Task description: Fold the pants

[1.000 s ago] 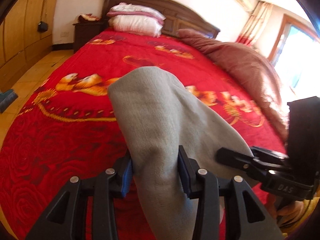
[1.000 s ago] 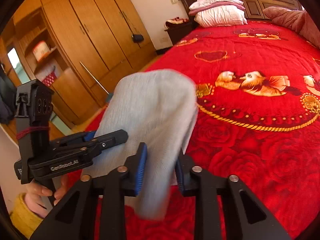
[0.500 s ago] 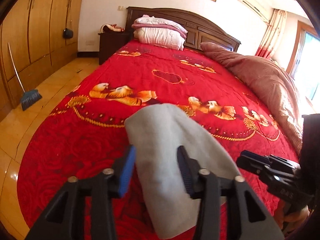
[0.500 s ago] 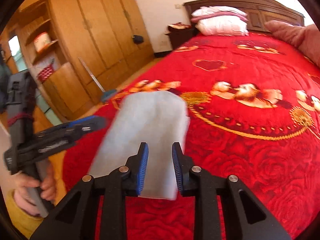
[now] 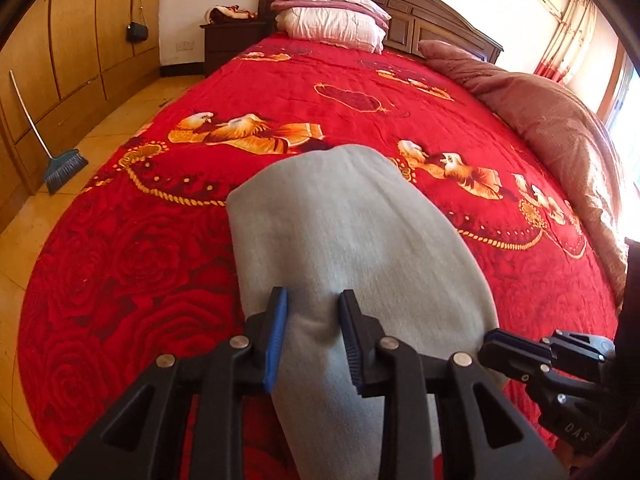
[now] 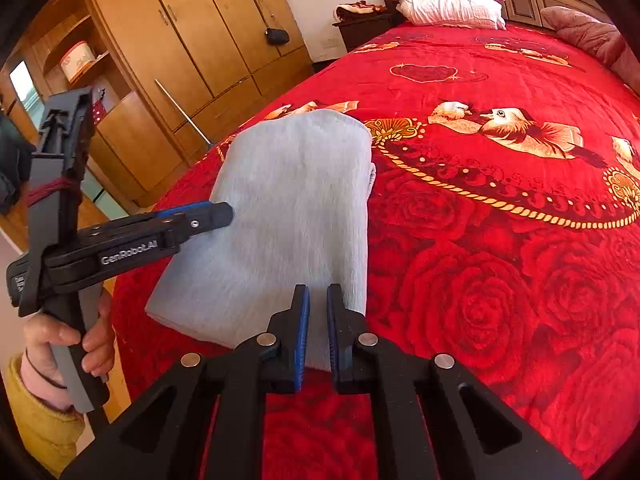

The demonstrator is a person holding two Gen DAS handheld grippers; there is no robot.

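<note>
The folded grey pants (image 5: 352, 240) lie on the red bedspread (image 5: 132, 264) near the foot of the bed; they also show in the right wrist view (image 6: 288, 216). My left gripper (image 5: 314, 312) has its jaws around the near edge of the pants, with cloth bunched between them. My right gripper (image 6: 318, 300) is nearly closed on the near right edge of the pants. The right gripper shows at the lower right of the left wrist view (image 5: 496, 346), touching the pants' edge. The left gripper shows at the left of the right wrist view (image 6: 216, 214).
Pillows (image 5: 332, 20) and a dark headboard stand at the far end. A brown quilt (image 5: 560, 120) lies along the bed's right side. A wooden wardrobe (image 6: 192, 40), a broom (image 5: 60, 164) and a nightstand (image 5: 232, 40) are left of the bed.
Both grippers have lowered the folded pants from mid-air down onto the bedspread. The pants now lie flatter and further forward on the bed.
</note>
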